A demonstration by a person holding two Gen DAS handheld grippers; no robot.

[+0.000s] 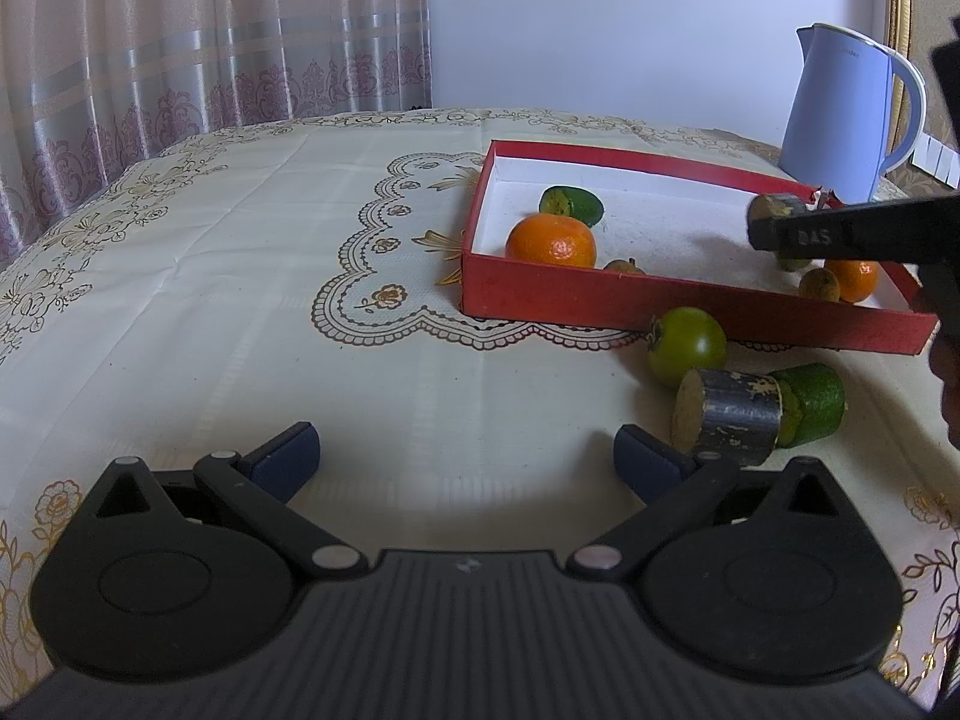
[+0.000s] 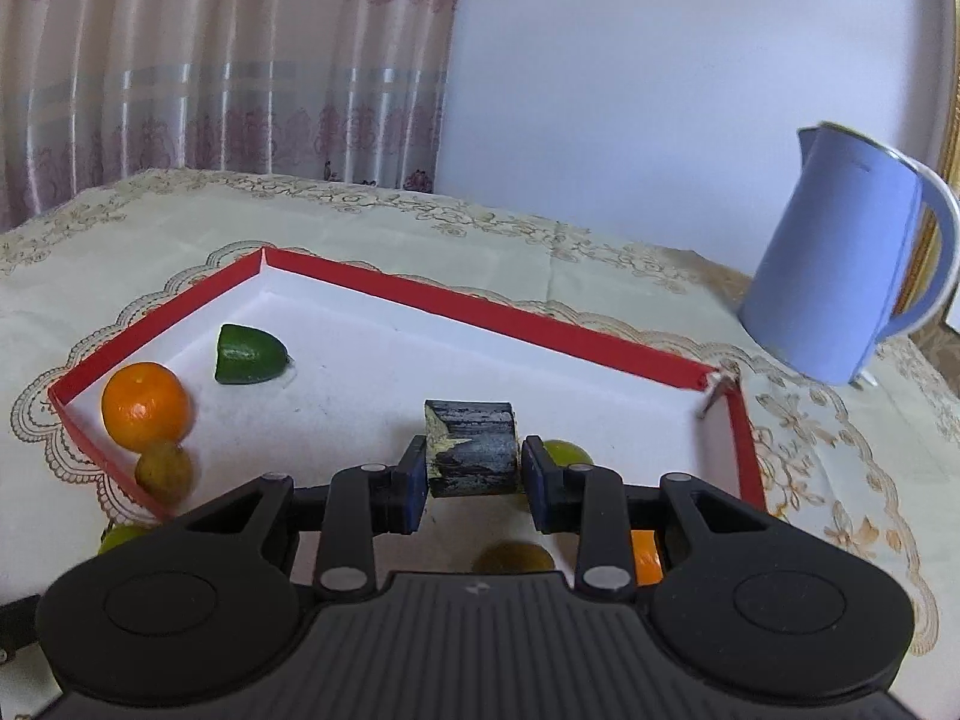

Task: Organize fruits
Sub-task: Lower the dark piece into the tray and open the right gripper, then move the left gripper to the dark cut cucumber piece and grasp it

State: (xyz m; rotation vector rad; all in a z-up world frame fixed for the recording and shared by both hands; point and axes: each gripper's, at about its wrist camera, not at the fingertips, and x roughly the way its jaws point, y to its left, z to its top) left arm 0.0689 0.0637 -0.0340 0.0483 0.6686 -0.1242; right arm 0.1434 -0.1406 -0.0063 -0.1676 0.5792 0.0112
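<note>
My right gripper is clamped on a dark cylindrical piece with a pale cut end, its blue pads pressing both sides, and I'm holding it above the white floor of the red tray. Just past the right fingertip a yellow-green fruit peeks out. Below the fingers, inside the tray, I see a small brownish fruit and part of an orange, both partly hidden by the gripper. Off to the left in the tray sit a larger orange with a small brown fruit touching it on the near side, and a cut green fruit piece further in. Far right, beyond the tray, stands a blue kettle.

My left gripper hangs spread wide over the embroidered tablecloth, gripping nothing. Just ahead and right of it, on the cloth, lies another dark cylindrical piece, touching a green cut chunk, with a round green fruit beyond, beside the tray's near wall. The curtain hangs far left.
</note>
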